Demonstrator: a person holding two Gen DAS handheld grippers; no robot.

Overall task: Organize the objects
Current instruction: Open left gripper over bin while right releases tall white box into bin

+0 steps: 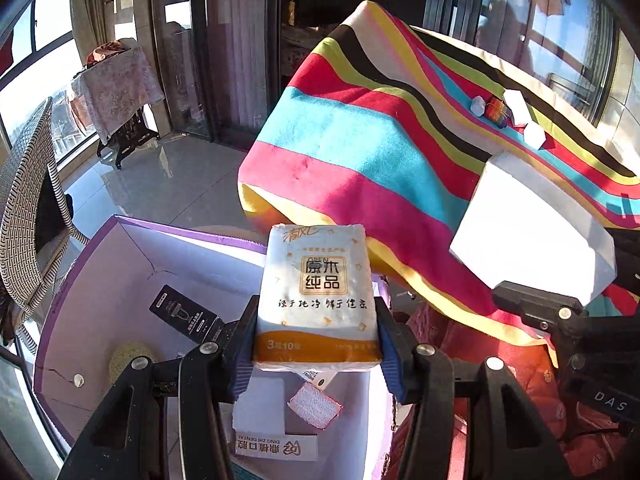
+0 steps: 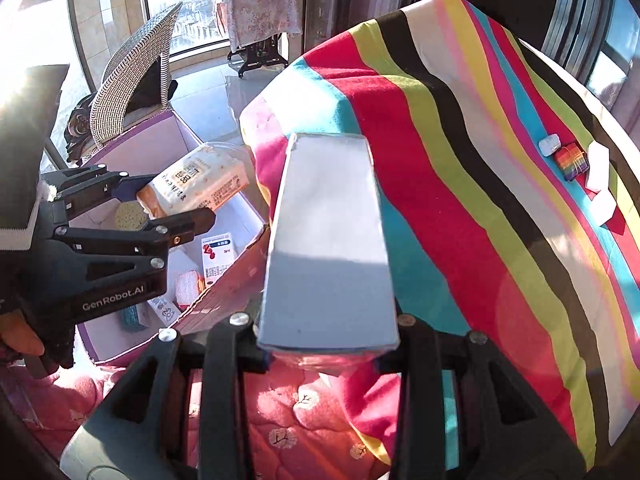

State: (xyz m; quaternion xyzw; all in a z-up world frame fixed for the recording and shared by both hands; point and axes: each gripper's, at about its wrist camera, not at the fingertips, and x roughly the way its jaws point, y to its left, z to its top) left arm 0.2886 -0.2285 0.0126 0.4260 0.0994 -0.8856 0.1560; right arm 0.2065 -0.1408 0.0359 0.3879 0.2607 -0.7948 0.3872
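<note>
At lower centre, the left claw point(image 1: 318, 354) clamps a tissue pack point(image 1: 318, 300) over the purple box point(image 1: 132, 248); the right claw point(image 2: 328, 344) grips a white box point(image 2: 328, 240), apparently off the striped bench point(image 2: 480, 160).

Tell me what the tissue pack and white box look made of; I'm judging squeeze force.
Tissue pack: soft glossy plastic film, judging by its sheen and rounded, puffy edges. White box: probably matte cardboard, given its flat faces, crisp edges and no glare, though foam can't be ruled out.
</note>
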